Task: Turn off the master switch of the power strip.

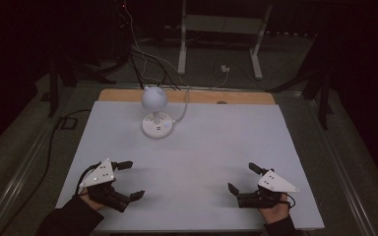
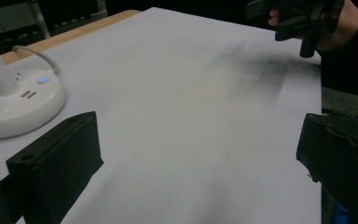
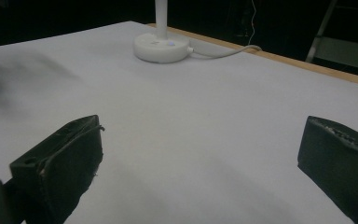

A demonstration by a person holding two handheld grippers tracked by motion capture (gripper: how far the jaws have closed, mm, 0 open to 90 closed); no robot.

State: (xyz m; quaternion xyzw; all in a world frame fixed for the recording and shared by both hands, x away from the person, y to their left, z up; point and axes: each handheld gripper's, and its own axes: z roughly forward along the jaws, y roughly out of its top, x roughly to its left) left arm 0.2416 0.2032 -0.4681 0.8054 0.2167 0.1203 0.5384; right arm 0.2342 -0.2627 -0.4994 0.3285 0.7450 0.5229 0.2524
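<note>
One white lamp [image 1: 155, 110] stands on the table [image 1: 216, 147]; two tools, left [image 1: 129, 180] and right [image 1: 242, 178], both spread wide

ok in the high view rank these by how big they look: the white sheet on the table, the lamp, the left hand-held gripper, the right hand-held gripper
1. white sheet, by far the largest
2. lamp
3. left hand-held gripper and right hand-held gripper, which look about alike, so I won't rank one over the other; each also looks close to the lamp in size.
</note>
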